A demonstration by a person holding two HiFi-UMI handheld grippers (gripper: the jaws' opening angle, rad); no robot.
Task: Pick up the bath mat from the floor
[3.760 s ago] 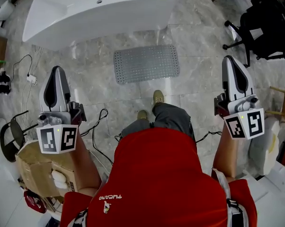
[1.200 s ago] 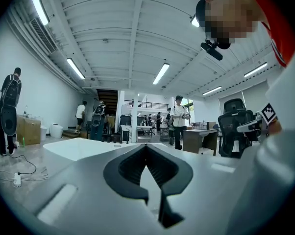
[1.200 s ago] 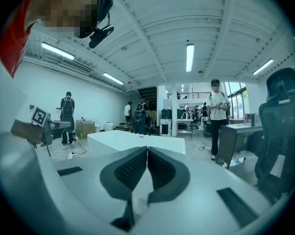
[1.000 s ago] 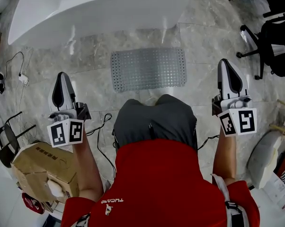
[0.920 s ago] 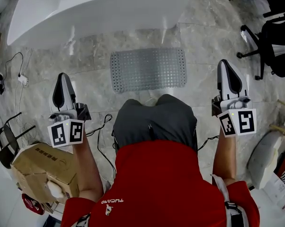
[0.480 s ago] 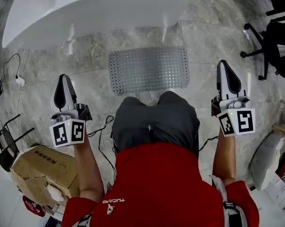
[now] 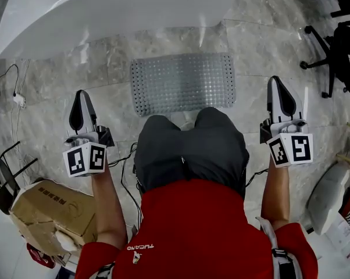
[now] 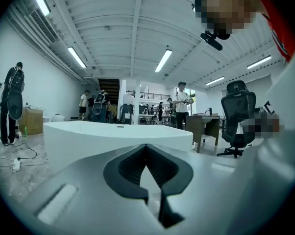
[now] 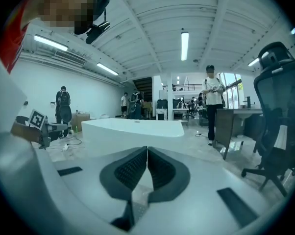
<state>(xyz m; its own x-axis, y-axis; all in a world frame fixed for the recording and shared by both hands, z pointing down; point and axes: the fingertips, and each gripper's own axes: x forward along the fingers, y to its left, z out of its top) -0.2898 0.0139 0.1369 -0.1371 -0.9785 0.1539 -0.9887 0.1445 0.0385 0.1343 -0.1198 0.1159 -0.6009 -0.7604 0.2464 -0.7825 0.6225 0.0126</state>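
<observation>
Jaws pressed together on nothing, the left gripper (image 7: 81, 97) and right gripper (image 7: 278, 87) flanked the knees while the bath mat (image 7: 184, 83) lay flat on the floor at twelve o'clock, long axis nine-to-three, about equally near both.

Head view steeply down, gripper views level (all share bathtub (image 7: 105, 10))

Red short-sleeve shirt (image 7: 192, 231) with small white logo (image 7: 139, 246), dark grey trousers (image 7: 189, 150), grey shoulder strap (image 7: 278, 256); left gripper (image 7: 82, 95) and right gripper (image 7: 275, 81) are white shells with black ribbed pads, each carrying a black-and-white square-marker cube (image 7: 84, 159).
</observation>
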